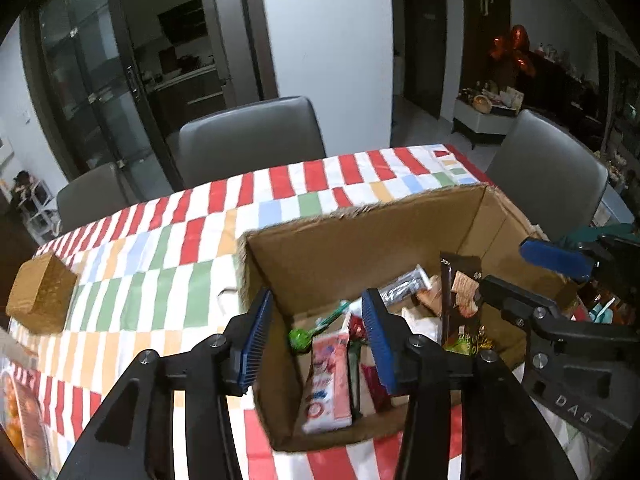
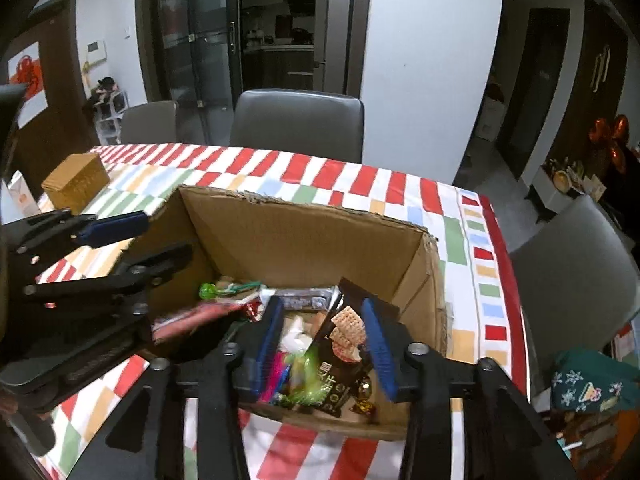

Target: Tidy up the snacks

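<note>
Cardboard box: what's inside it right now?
The cardboard box holds loose snacks: a dark cracker bag, a pink packet, a green lollipop and a dark wrapped bar. Whatever lies beneath them, and the box floor, is covered.

The tablecloth (image 2: 360, 184) was white with red, green, blue and orange blocks; the cardboard box (image 2: 304, 236) was plain brown; a dark packet (image 2: 340, 364) showed pale crackers; a pink wrapper (image 1: 330, 376) carried red lettering; the chairs (image 1: 252, 136) were grey.
</note>
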